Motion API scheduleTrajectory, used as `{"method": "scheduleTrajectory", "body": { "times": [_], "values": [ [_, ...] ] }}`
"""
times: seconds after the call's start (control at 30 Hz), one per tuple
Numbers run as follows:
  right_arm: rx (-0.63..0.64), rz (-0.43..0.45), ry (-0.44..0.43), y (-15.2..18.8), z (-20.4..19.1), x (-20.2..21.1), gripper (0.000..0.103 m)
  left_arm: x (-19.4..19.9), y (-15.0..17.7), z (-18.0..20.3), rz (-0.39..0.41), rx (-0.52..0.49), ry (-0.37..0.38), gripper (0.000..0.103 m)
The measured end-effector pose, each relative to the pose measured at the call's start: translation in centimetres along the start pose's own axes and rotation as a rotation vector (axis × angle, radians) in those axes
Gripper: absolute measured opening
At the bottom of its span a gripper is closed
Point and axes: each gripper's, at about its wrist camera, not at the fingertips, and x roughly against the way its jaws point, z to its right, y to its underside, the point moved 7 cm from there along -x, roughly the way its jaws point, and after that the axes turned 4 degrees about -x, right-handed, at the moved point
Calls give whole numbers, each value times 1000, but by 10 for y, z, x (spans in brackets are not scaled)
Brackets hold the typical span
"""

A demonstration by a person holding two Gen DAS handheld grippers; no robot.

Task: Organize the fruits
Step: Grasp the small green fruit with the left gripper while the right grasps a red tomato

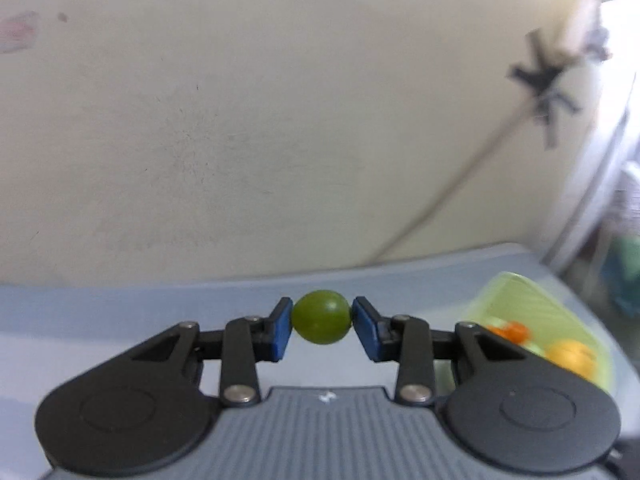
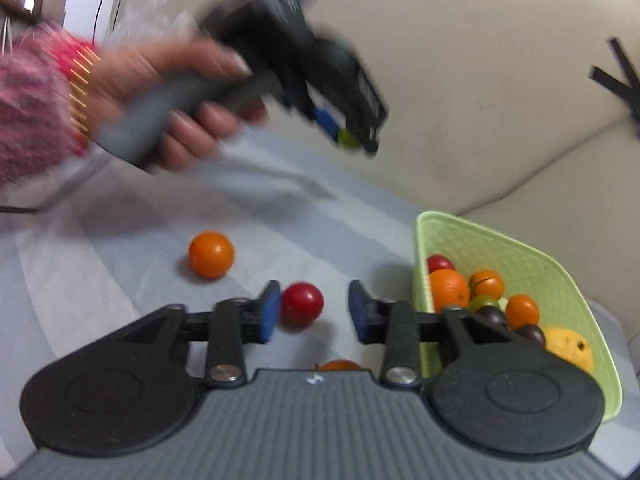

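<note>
The left tongs (image 1: 322,322) are clamped on a small green fruit (image 1: 322,317), one blue pad pressed against each side so it hangs clear of the pale blue cloth (image 1: 120,312) below. Held that way it can travel without rolling off, and I would guess it is headed for the green basket (image 1: 532,300) that shows at the right edge of that view. From the other camera the same left tongs (image 2: 352,136) appear up in the air, blurred, in a hand (image 2: 168,92) with a fuzzy pink sleeve (image 2: 32,108), the green fruit (image 2: 347,138) just visible at their tip.

The right tongs (image 2: 314,312) stand parted, low over the cloth, gripping nothing. A red fruit (image 2: 302,303) lies between them, close against the left pad, with a clear gap to the right one; whether that pad touches it I cannot tell. They look lined up to close on it next. Farther off to the left sits a loose orange fruit (image 2: 211,254), and another orange one (image 2: 339,365) peeks out near the tool's body.

The green basket (image 2: 532,256) stands to the right, against the cream sofa back (image 2: 480,80), already holding oranges, a red fruit, dark ones and a yellow one. So the sorting is well along, with a few pieces still out on the cloth.

No brand name or readable writing anywhere; only a small pale mark on each tool's ribbed grey body, too small to make out.
</note>
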Motion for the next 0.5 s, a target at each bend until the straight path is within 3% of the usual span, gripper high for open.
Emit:
{"method": "scheduleTrajectory", "body": {
  "times": [0.03, 0.1, 0.17, 0.37, 0.5],
  "values": [
    [30, -12, 17, 0, -3, -2, 41, 11, 5, 3, 4, 0, 14, 33],
    [91, -20, 40, 2, -9, -4, 25, 40, 20, 12, 14, 5, 35, 33],
    [94, -11, 52, 2, -11, 0, 25, 63, 33, 22, 28, 9, 64, 33],
    [2, 159, 41, 4, -21, 62, 26, 134, 80, 60, 76, -70, 66, 34],
    [-136, 153, 43, 39, -18, 101, 26, 143, 119, 86, 44, -97, 76, 34]
  ]
}}
